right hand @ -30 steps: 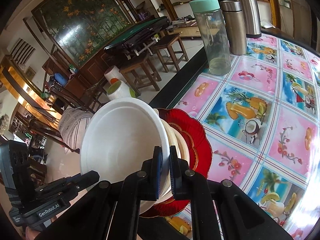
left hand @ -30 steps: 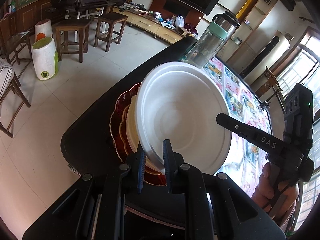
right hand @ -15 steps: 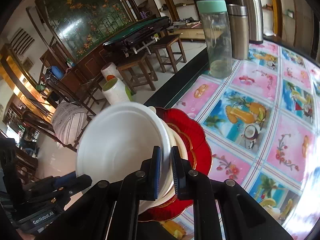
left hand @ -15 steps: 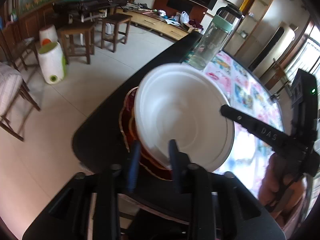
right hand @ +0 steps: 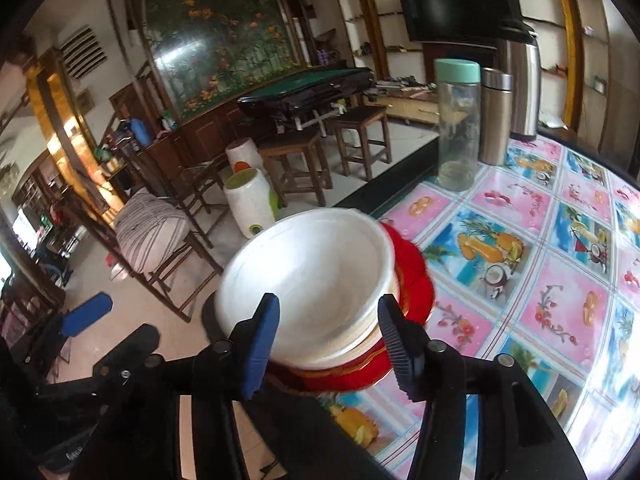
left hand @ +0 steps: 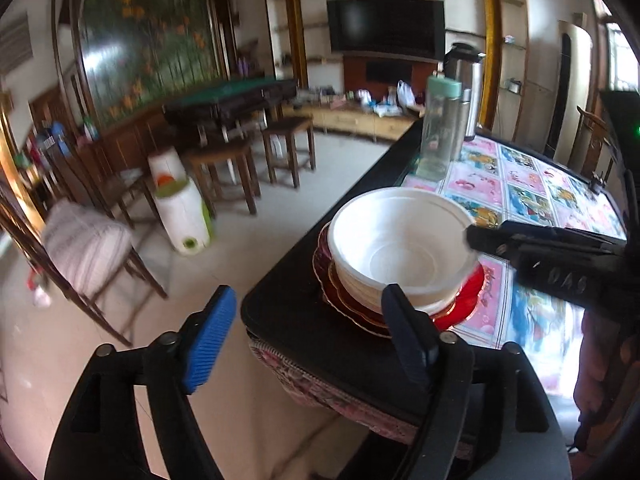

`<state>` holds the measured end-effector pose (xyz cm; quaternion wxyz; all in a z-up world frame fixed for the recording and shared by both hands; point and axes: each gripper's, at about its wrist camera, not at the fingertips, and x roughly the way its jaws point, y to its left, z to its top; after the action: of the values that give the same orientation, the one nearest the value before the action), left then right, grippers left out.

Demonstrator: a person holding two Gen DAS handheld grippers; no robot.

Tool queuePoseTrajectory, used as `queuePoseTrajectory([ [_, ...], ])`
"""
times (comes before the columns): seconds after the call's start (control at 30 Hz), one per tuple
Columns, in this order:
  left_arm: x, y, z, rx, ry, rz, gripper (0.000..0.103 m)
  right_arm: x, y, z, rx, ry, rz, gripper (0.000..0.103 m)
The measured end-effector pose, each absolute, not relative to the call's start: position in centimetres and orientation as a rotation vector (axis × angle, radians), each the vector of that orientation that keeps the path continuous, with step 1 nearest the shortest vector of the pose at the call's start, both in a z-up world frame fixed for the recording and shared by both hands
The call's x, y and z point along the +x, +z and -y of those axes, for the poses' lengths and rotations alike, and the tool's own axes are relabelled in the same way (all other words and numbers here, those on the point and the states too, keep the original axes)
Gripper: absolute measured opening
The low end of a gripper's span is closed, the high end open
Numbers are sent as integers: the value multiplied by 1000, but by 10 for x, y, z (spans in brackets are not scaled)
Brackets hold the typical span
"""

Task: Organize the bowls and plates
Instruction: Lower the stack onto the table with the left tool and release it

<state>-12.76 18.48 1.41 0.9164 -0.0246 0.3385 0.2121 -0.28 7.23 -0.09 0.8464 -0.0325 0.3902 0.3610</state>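
The white bowl (left hand: 400, 248) sits on top of a stack of bowls on the red plate (right hand: 412, 280), at the corner of the tabletop (right hand: 540, 240) with fruit pictures on it. The left claw (left hand: 308, 332) is wide open and holds nothing, just beside the plate with one finger in front of it. The right claw (right hand: 326, 344) is open too, with its two fingers on either side of the near rim of the bowl, and a clear bottle (right hand: 456, 124) with a green lid stands far behind the plate.
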Motion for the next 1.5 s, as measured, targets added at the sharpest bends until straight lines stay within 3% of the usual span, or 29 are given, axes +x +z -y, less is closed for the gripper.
queuePoseTrajectory([
  [0.13, -147, 16, -169, -24, 481, -628, 82, -38, -3, -74, -132, 756, -784, 55],
  [0.6, -177, 8, -167, -105, 559, -631, 83, -87, 3, -49, -131, 695, -706, 56],
  [1.5, -188, 12, -157, -56, 572, -587, 83, -103, 8, -43, -141, 684, -680, 56],
])
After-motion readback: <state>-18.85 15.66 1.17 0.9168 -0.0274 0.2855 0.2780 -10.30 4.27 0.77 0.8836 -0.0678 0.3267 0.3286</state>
